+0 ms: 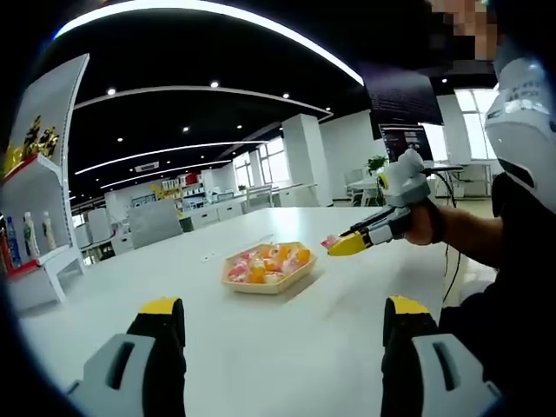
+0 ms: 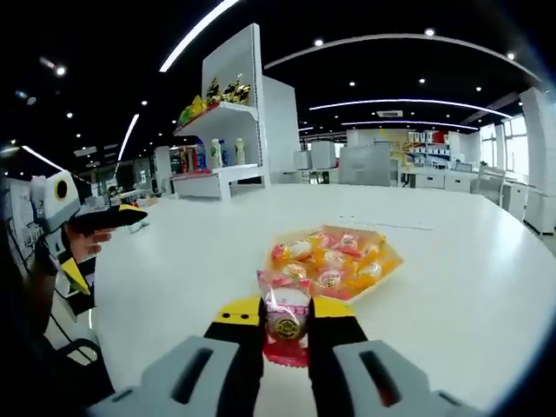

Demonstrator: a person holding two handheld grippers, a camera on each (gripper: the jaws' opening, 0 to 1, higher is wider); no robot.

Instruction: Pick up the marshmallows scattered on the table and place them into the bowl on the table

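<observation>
A shallow pale bowl [image 1: 300,276] [image 2: 382,271] sits mid-table, holding several wrapped marshmallows [image 1: 265,263] [image 2: 334,261] in pink, orange and yellow. In the right gripper view, my right gripper [image 2: 287,313] is shut on a pink-wrapped marshmallow [image 2: 287,328] just short of the bowl. The left gripper view shows that same gripper [image 1: 347,244] coming in from the right, its marshmallow [image 1: 330,241] hanging above the table to the bowl's right. My left gripper [image 1: 282,308] stands open with nothing between its jaws, back from the bowl. It also appears at the far left [image 2: 111,218], held in a hand.
The white table [image 1: 330,330] [image 2: 200,261] spreads wide around the bowl. A white shelf unit with bottles and snacks [image 1: 35,234] [image 2: 221,130] stands beyond the table's edge. Office desks line the background. The person's dark-sleeved body [image 1: 512,287] is at the right.
</observation>
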